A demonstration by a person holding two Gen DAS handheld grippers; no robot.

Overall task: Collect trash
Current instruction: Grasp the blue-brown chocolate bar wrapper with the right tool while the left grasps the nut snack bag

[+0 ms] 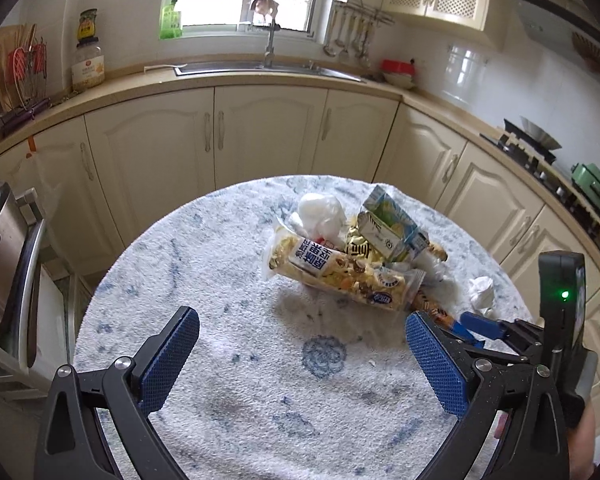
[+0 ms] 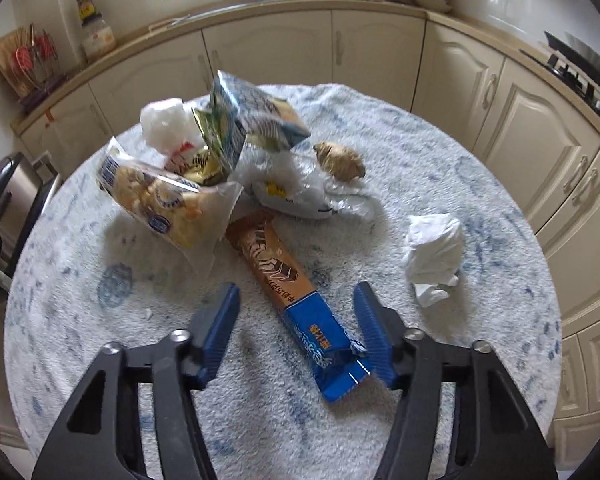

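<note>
A round table under a white and blue cloth (image 2: 440,168) carries a heap of trash: a nut snack bag (image 2: 160,200), a crushed drink carton (image 2: 252,120), a white plastic wad (image 2: 164,124), a clear bag (image 2: 292,188) and a brown crumpled piece (image 2: 340,160). A crumpled tissue (image 2: 436,256) lies apart at the right. My right gripper (image 2: 296,292) stands open astride the blue end of a long brown and blue wrapper (image 2: 288,280), which lies flat on the cloth. My left gripper (image 1: 300,320) hangs wide open over bare cloth in front of the snack bag (image 1: 340,276), with nothing between its fingers.
A steel pedal bin (image 1: 4,264) stands left of the table. Cream cabinets (image 1: 268,132) with a sink (image 1: 268,67) run behind, and a stove (image 1: 528,148) sits at the right. The right gripper (image 1: 480,326) shows at the left wrist view's right edge.
</note>
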